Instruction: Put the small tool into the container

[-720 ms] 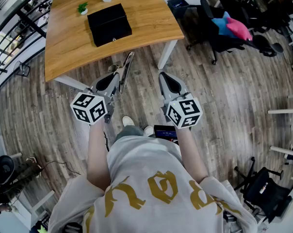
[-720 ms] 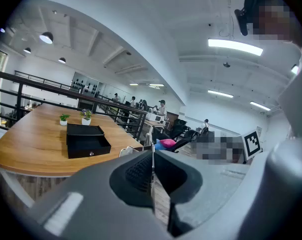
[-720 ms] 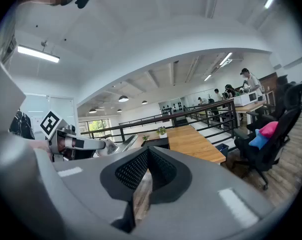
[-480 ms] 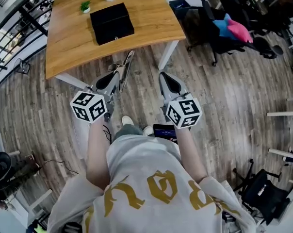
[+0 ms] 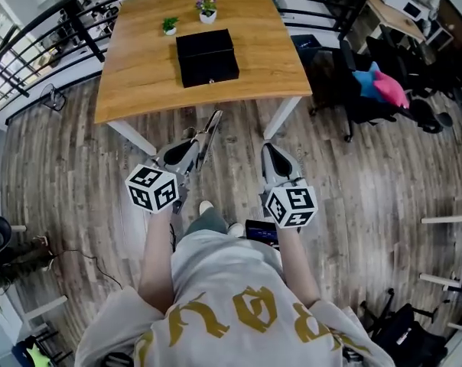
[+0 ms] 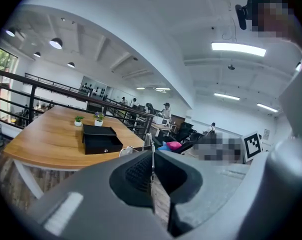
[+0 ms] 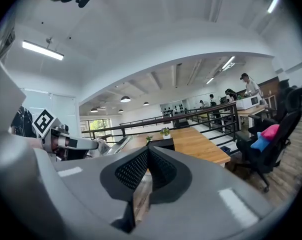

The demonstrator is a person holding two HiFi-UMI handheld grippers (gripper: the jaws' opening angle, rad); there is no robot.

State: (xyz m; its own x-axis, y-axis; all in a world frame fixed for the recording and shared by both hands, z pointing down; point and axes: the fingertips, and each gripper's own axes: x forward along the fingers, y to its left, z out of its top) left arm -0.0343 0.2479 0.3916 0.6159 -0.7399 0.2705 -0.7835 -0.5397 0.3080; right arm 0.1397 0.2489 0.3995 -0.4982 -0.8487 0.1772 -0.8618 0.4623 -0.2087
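Note:
The container, a black box (image 5: 207,56) with a small front clasp, sits shut on the wooden table (image 5: 139,79); it also shows as the black box (image 6: 101,139) in the left gripper view. My left gripper (image 5: 189,148) is shut on a thin metal tool (image 5: 209,131) that sticks out past its jaws toward the table's near edge. In the left gripper view the tool (image 6: 152,160) runs as a narrow strip between the closed pads of the left gripper (image 6: 152,154). My right gripper (image 5: 271,148) is shut with nothing in it, beside the left one above the floor. Its pads meet in the right gripper (image 7: 147,151) view.
Two small potted plants (image 5: 170,26) (image 5: 207,8) stand behind the box. White table legs (image 5: 281,121) reach the plank floor. Black office chairs with a pink and blue cushion (image 5: 384,85) stand at right. A black railing (image 5: 78,21) runs behind the table.
The table and box have shifted lower and to the right in the head view. Both grippers keep their pose side by side, the left still shut on the tool.

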